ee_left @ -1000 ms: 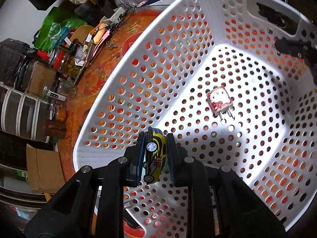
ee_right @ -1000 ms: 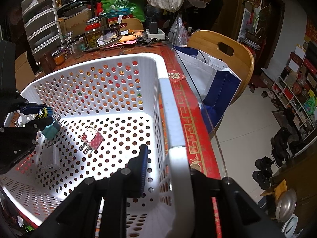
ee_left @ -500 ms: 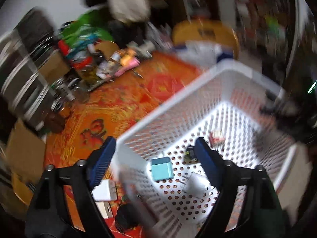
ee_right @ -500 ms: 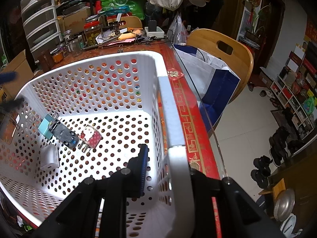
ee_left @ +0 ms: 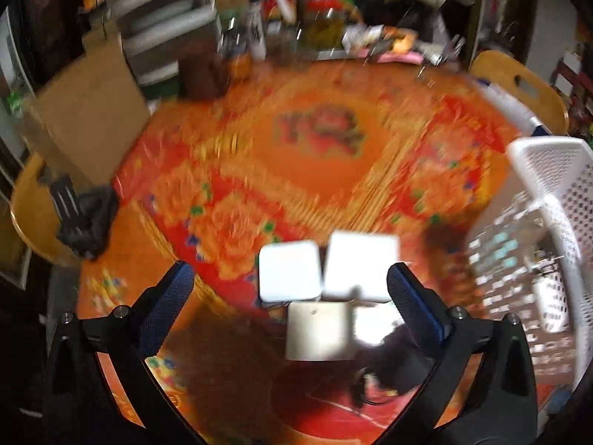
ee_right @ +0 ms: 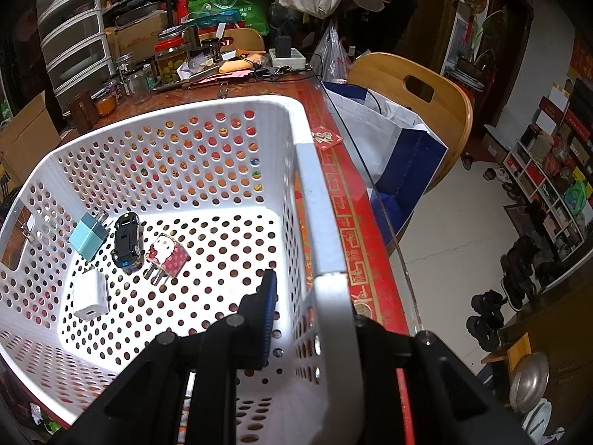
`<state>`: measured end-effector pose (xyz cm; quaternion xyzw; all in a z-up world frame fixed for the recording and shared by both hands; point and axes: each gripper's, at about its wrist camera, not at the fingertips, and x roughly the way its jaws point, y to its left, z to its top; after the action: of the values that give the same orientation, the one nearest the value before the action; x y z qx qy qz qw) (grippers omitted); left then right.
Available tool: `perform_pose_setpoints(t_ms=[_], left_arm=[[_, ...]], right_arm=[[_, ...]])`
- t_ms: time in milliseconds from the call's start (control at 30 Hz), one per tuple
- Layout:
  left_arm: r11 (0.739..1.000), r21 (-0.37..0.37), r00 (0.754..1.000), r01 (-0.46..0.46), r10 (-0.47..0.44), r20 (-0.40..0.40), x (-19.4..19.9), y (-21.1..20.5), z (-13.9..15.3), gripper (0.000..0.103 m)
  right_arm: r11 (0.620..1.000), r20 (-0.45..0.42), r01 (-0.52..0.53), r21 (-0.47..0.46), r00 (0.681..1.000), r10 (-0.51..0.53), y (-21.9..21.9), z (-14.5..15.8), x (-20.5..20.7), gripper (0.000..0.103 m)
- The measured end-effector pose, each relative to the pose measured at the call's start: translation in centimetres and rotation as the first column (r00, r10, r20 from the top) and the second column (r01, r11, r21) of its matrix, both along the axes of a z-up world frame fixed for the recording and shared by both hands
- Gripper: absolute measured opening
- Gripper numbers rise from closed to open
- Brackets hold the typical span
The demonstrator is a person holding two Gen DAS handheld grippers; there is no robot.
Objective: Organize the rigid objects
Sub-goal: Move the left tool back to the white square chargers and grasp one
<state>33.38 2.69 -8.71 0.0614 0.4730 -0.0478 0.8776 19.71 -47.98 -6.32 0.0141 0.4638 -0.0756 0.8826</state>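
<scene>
My left gripper is open and empty, above the orange table. Three white box-like chargers lie between its fingers: one at left, one at right, one nearer. The view is blurred. The white perforated basket stands at its right. My right gripper is shut on the basket rim. Inside the basket lie a dark toy car, a light blue charger, a pink Hello Kitty plug and a white charger.
Jars, papers and a power strip crowd the table's far side. A wooden chair with a blue-white bag stands right of the table. Another chair and a cardboard box are at the left.
My left gripper let go of the toy car into the basket, opened, and swung left out of the basket to above the white chargers on the table. The right gripper stayed on the rim.
</scene>
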Motion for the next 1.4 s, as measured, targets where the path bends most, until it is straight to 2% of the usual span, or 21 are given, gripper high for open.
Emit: perform_pose_setpoints(t_ms=[167, 467, 633, 767, 833, 933, 1067, 1133, 1200, 1267, 1367, 1400], left_arm=[[0.993, -0.084, 0.995, -0.084, 0.08, -0.054, 1.2, 2.9, -3.0, 0.103], [0.987, -0.089, 0.987, -0.136, 0.127, -0.101, 4.0, 3.4, -5.2, 0.103], [0.989, -0.034, 0.986, -0.147, 0.143, -0.087, 4.4, 2.4, -4.9, 0.103], [0.979, -0.087, 0.978, -0.183, 0.172, -0.116, 5.0, 3.0, -5.1, 0.103], [0.977, -0.089, 0.976, -0.194, 0.184, -0.113, 4.8, 3.0, -5.1, 0.103], [0.981, -0.076, 0.981, -0.178, 0.171, -0.096, 4.2, 2.2, -4.9, 0.101], [0.987, -0.07, 0.982, -0.142, 0.132, -0.134, 4.4, 0.8, -6.0, 0.102], [0.985, -0.078, 0.98, -0.156, 0.144, -0.139, 4.6, 0.8, -6.2, 0.097], [0.986, -0.065, 0.98, -0.155, 0.145, -0.133, 4.6, 0.6, -6.3, 0.078], [0.989, -0.058, 0.982, -0.14, 0.131, -0.138, 4.5, 0.3, -6.7, 0.071], [0.992, -0.062, 0.987, -0.114, 0.106, -0.122, 4.1, -0.2, -6.2, 0.051], [0.992, -0.045, 0.987, -0.114, 0.108, -0.115, 3.9, -0.4, -6.2, 0.05]], right_arm=[[1.0, -0.007, 0.008, -0.006, 1.0, -0.008, 0.0, 0.0, -0.1, 0.021], [1.0, -0.005, 0.01, -0.003, 1.0, -0.01, -0.1, 0.1, -0.1, 0.021], [1.0, -0.004, 0.009, -0.004, 1.0, -0.009, 0.0, 0.1, 0.0, 0.021], [1.0, 0.004, 0.007, 0.002, 1.0, -0.007, 0.0, 0.1, -0.2, 0.021], [1.0, 0.005, 0.007, 0.005, 1.0, -0.007, -0.1, 0.1, -0.1, 0.021], [1.0, 0.004, 0.006, 0.003, 1.0, -0.006, -0.1, 0.1, -0.2, 0.021], [1.0, 0.005, 0.008, 0.004, 1.0, -0.008, -0.1, 0.1, -0.1, 0.021], [1.0, 0.005, 0.006, 0.006, 1.0, -0.006, -0.1, 0.1, -0.2, 0.021], [1.0, 0.004, 0.005, 0.007, 1.0, -0.005, -0.2, 0.1, -0.2, 0.021], [1.0, 0.003, 0.004, 0.004, 1.0, -0.004, -0.2, 0.1, -0.1, 0.021], [1.0, 0.005, 0.004, 0.006, 1.0, -0.004, -0.2, 0.1, -0.2, 0.021], [1.0, 0.006, 0.004, 0.008, 1.0, -0.004, -0.2, 0.1, -0.2, 0.021]])
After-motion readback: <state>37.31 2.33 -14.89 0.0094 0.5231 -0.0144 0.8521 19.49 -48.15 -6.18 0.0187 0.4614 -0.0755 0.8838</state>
